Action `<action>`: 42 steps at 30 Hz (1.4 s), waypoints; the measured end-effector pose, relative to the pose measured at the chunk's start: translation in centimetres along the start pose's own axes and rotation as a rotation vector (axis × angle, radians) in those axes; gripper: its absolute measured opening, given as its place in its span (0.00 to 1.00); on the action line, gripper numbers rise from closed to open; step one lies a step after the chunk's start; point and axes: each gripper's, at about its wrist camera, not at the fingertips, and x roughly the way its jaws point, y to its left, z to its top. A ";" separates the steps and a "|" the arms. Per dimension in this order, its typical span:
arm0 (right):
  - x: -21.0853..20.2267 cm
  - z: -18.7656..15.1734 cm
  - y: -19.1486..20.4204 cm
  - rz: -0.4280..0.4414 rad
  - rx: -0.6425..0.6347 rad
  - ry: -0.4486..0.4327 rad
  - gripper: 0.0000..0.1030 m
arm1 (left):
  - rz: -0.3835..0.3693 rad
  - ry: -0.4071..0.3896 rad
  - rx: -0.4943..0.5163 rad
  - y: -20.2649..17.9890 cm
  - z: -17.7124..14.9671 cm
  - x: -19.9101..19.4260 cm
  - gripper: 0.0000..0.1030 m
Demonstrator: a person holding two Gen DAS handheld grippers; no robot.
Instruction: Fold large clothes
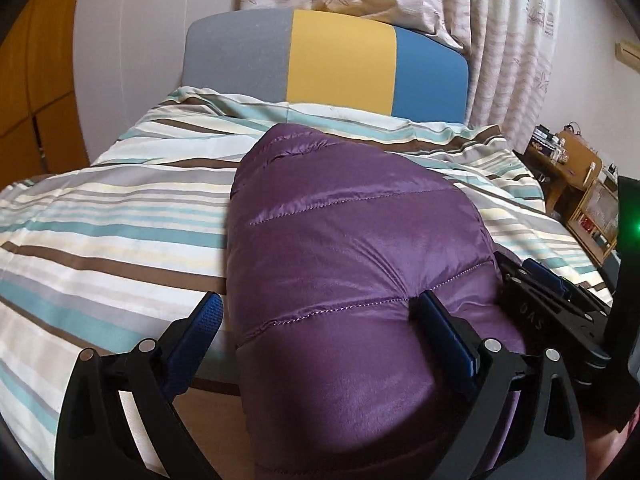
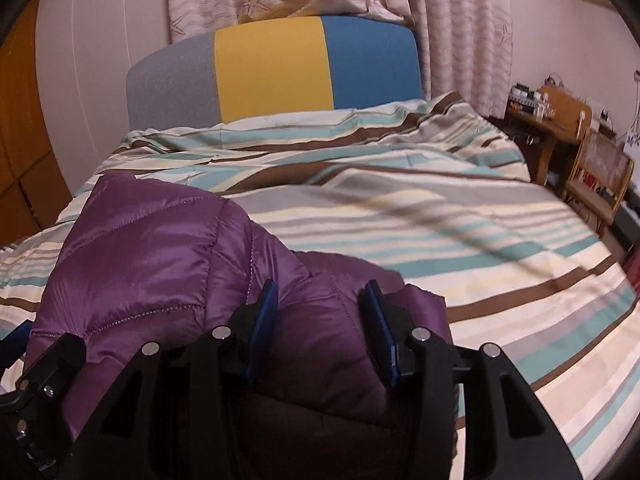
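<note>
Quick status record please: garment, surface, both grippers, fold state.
garment: purple quilted jacket, bundled into a puffy heap
surface: striped bedding on a bed with a grey, yellow and blue headboard
left gripper: open, jaws wide, one pad pressing into the jacket's near end
right gripper: open, jaws astride a jacket fold at its right side
fold state: compact but uneven; whether finished cannot be told
</note>
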 end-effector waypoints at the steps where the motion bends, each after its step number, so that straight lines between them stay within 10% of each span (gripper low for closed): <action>1: 0.4 0.1 0.2 -0.002 -0.004 0.014 0.42 | 0.002 0.010 -0.006 0.1 0.0 0.4 0.94; 12: 3.9 0.1 0.1 0.008 0.001 0.087 0.43 | 0.006 0.128 -0.055 0.3 1.4 1.9 0.94; 30: 3.4 0.2 0.3 -0.021 0.012 0.083 0.44 | 0.272 0.156 0.176 -2.3 4.9 9.3 0.95; 42: 4.4 0.0 0.4 -0.047 0.009 0.078 0.44 | 0.218 0.175 0.130 -1.2 4.4 10.9 0.95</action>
